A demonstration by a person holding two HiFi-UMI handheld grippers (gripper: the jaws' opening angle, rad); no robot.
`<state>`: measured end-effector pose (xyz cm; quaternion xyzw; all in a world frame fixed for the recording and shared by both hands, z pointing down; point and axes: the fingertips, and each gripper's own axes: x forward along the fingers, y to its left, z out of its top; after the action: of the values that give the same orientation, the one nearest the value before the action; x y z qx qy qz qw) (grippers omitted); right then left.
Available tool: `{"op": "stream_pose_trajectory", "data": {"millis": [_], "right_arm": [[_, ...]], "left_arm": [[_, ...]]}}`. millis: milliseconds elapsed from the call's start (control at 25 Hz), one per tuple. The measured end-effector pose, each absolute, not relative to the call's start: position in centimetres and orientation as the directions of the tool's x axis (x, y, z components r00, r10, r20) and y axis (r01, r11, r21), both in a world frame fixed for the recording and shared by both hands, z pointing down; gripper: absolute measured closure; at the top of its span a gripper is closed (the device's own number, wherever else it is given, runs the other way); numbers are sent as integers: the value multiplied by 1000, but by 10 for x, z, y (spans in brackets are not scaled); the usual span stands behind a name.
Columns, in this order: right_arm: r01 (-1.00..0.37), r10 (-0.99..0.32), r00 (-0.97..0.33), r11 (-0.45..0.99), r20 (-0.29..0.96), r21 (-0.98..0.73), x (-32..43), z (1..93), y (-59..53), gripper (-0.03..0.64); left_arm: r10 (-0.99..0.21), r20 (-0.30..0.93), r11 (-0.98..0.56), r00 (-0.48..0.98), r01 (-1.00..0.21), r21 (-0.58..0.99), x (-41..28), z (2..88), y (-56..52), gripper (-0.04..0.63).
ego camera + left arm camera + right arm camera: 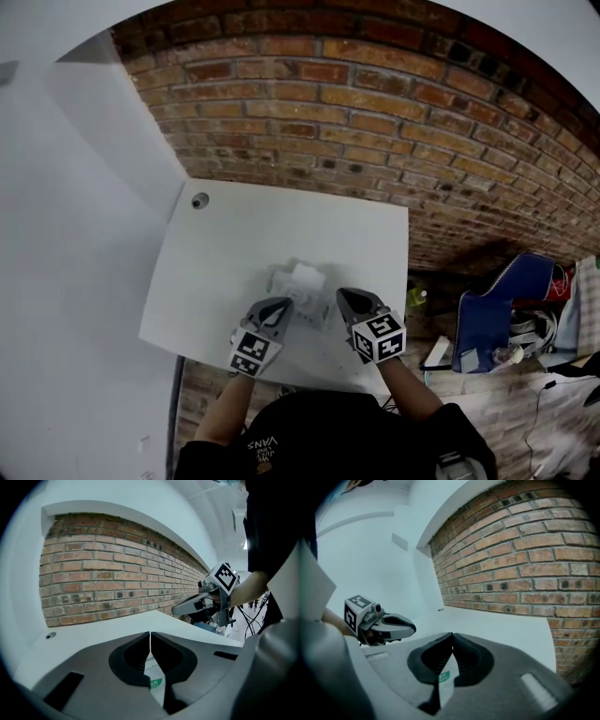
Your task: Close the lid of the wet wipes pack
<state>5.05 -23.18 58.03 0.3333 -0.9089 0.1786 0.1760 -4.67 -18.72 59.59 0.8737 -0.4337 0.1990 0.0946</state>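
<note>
Head view: wet wipes pack (pixel 302 284) lies on the table (pixel 225 262), just ahead of left gripper (pixel 280 307) and right gripper (pixel 346 297); lid too small to read. Left gripper view: jaws together, empty, pack label (pixel 155 682) below them; your push may skid the light pack. Right gripper view: jaws together, empty; unbraced, the lid may spring back.

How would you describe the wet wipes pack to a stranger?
Find the white table before the brick wall. Near the middle of its front edge lies the wet wipes pack: a soft white packet with a small green label, unlike the round dark fitting at the far left corner.
</note>
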Motion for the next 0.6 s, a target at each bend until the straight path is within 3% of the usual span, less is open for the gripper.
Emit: {"op": "stream_pose_trajectory", "data": {"millis": [600], "right_arm": [[-663, -476, -703, 708, 529, -243, 42, 617, -263, 617]], "left_arm": [[-631, 604, -646, 488, -761, -60, -49, 633, -205, 589]]}}
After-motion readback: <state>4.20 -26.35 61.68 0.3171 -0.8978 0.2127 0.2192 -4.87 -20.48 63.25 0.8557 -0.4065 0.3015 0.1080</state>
